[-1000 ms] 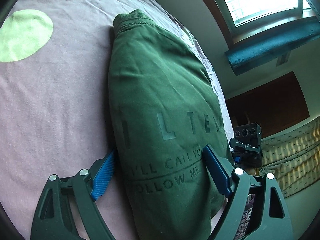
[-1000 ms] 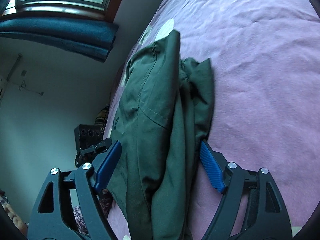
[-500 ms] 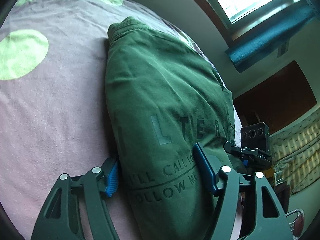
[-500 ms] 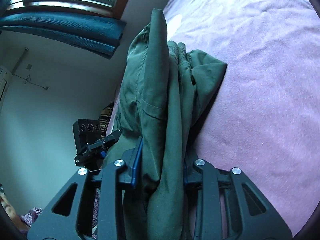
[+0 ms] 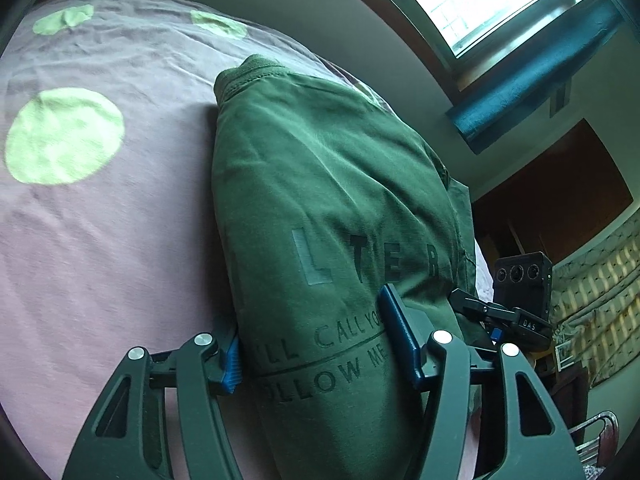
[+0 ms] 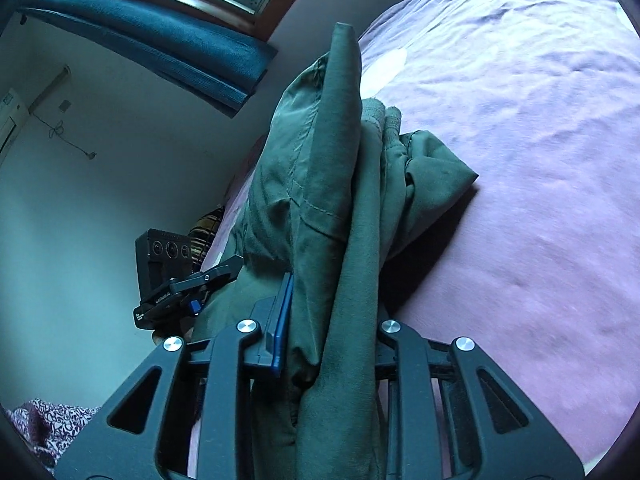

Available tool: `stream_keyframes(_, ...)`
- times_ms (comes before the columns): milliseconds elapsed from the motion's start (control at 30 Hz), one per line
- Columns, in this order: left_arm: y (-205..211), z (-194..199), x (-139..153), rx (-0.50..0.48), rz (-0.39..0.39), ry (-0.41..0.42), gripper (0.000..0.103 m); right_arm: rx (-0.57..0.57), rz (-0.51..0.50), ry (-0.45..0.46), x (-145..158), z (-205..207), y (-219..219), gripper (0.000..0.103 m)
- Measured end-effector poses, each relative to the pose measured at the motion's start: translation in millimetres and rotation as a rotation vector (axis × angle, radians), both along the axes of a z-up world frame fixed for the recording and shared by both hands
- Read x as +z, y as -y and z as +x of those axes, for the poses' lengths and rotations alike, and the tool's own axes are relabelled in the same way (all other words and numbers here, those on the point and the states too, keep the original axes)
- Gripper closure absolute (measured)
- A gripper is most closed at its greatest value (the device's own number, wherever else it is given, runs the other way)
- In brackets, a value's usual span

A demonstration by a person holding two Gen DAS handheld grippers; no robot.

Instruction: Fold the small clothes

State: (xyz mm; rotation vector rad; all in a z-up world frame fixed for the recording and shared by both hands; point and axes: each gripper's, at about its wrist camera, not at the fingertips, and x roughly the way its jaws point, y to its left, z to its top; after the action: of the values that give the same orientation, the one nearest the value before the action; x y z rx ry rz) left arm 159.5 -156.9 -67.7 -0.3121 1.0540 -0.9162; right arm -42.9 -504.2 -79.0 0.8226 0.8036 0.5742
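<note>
A dark green shirt point(image 5: 328, 184) with printed lettering lies folded on a mauve bedsheet point(image 5: 100, 248) with pale green dots. My left gripper point(image 5: 316, 344) has its jaws closing; both blue pads press on the shirt's near edge, over the lettering. In the right wrist view the same green shirt point(image 6: 320, 184) is bunched and raised off the sheet point(image 6: 520, 200). My right gripper point(image 6: 334, 312) is also closing, and its pads squeeze the gathered layers. The right pad is hidden by cloth. Each view shows the other gripper's camera box point(image 5: 522, 276) point(image 6: 166, 252) at the shirt's opposite end.
A bright window point(image 5: 492, 4) with a blue rolled blind point(image 5: 532, 92) sits above the bed's far side. A dark wooden cabinet point(image 5: 560, 192) and a patterned curtain point(image 5: 592, 312) stand to the right. Patterned fabric point(image 6: 52, 420) lies low at the left.
Both grippers narrowed from wide open onto the shirt. The right one pinched the bunched layers and lifted that end, so the cloth now stands up off the sheet.
</note>
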Motion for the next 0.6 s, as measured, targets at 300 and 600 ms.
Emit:
stream_keyframes(300, -36.9, 32.2, 6.2, 0.058, 0.044, -0.001, 0.045, 0.053, 0.033, -0.022, -9.1, 41.0, -29.3, 0.079)
stream_keyframes(600, -58.8, 74.0, -12.6, 0.092, 0.021, -0.087, 0.045, 0.073, 0.117, -0.059, -30.4, 71.7, -35.6, 0.079)
